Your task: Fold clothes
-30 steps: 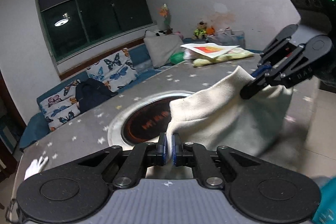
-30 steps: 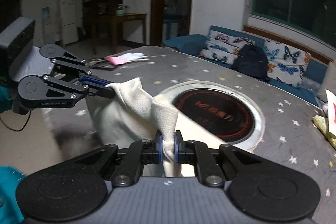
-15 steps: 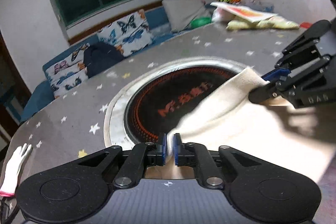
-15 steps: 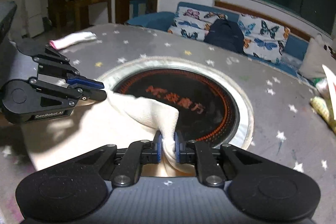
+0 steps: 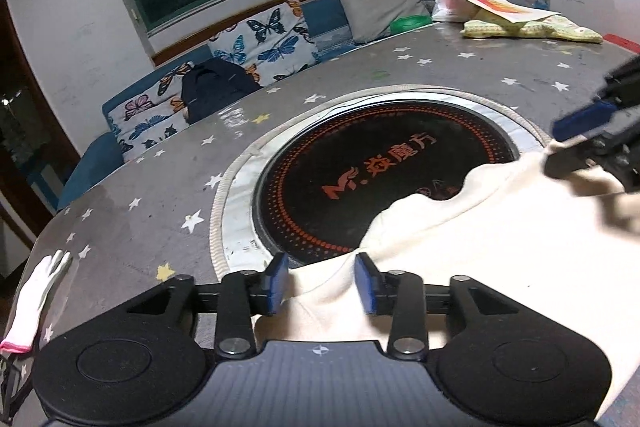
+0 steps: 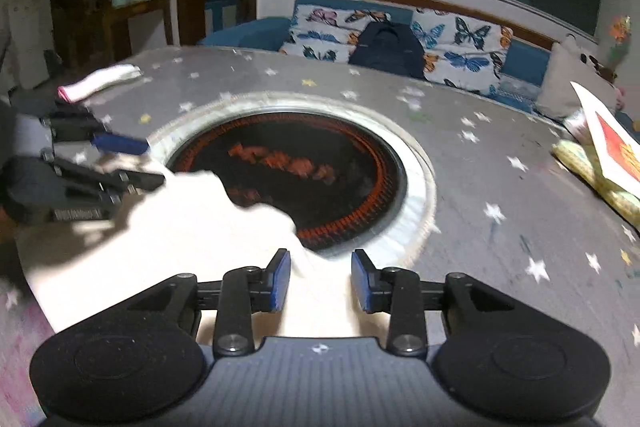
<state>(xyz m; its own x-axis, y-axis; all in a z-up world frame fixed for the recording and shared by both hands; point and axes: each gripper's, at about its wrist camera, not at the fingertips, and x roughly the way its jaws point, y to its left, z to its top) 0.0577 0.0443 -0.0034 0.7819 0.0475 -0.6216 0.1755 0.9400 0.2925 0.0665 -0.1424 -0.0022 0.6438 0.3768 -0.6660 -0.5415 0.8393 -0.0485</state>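
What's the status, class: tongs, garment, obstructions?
Left tongs open, right tongs open. Cream garment flat on table, edge overlapping the black hotplate. Nothing blocking.

So we've got a cream-white garment (image 5: 500, 247), soft and kind of fleecy looking, lying flat on the near side of the table (image 5: 140, 195). Its far edge is wavy and laps over the rim and a bit of the dark round cooktop (image 5: 380, 179) set into the middle. In the right wrist view we see the same cloth (image 6: 180, 227) spread out toward the near edge, with one little peak poking onto the black disc. Can't tell what kind of garment it is.
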